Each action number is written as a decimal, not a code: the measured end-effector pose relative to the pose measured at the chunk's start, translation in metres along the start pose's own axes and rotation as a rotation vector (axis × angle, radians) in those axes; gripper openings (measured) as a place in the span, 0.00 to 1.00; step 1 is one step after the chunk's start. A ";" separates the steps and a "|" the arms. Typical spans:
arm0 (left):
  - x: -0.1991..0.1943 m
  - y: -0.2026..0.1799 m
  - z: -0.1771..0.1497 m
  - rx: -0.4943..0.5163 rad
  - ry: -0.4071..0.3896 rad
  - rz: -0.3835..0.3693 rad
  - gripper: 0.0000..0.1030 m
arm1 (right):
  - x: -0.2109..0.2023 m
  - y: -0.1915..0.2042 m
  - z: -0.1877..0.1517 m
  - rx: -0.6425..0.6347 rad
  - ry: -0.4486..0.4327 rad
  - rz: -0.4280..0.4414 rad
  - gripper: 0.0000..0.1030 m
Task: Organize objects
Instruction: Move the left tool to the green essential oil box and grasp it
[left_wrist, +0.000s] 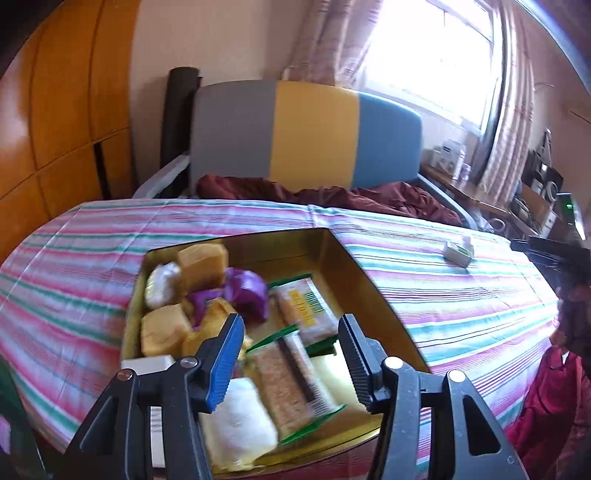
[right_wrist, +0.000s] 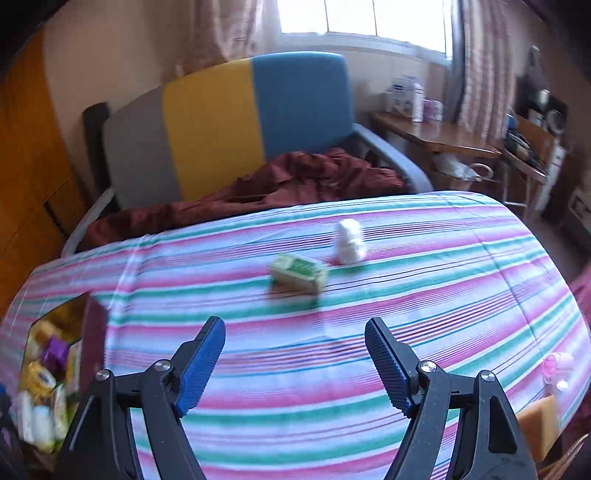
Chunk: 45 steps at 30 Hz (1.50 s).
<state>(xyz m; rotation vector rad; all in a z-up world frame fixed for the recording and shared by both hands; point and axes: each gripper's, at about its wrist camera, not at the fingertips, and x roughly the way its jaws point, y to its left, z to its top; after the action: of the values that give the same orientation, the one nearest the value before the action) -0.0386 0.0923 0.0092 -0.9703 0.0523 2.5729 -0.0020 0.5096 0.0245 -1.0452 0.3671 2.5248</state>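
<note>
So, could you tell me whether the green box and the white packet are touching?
Apart. The right wrist view shows striped cloth between the green box and white packet.

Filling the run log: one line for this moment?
left gripper: open, over tin | right gripper: open, empty | loose on cloth: green box, white packet

Snacks (left_wrist: 295, 325) in tin (left_wrist: 332, 254), packet (right_wrist: 297, 272) beside roll (right_wrist: 350, 242)

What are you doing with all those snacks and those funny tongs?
Tidying up. A person holds tongs in each hand. The left tongs hang open over a gold box already full of wrapped snacks. The right tongs, open and empty, point at a green packet and a white packet lying loose on the striped cloth.
</note>
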 end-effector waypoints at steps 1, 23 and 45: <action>0.002 -0.007 0.003 0.008 0.003 -0.010 0.52 | 0.007 -0.009 0.003 0.022 -0.005 -0.023 0.76; 0.133 -0.206 0.087 0.147 0.217 -0.335 0.55 | 0.043 -0.100 -0.015 0.441 0.085 -0.002 0.82; 0.302 -0.364 0.094 0.487 0.297 -0.336 1.00 | 0.052 -0.123 -0.024 0.633 0.120 0.207 0.88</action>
<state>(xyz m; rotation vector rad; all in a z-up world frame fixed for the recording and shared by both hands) -0.1700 0.5479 -0.0774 -1.0495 0.5230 1.9618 0.0333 0.6226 -0.0404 -0.9273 1.2635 2.2539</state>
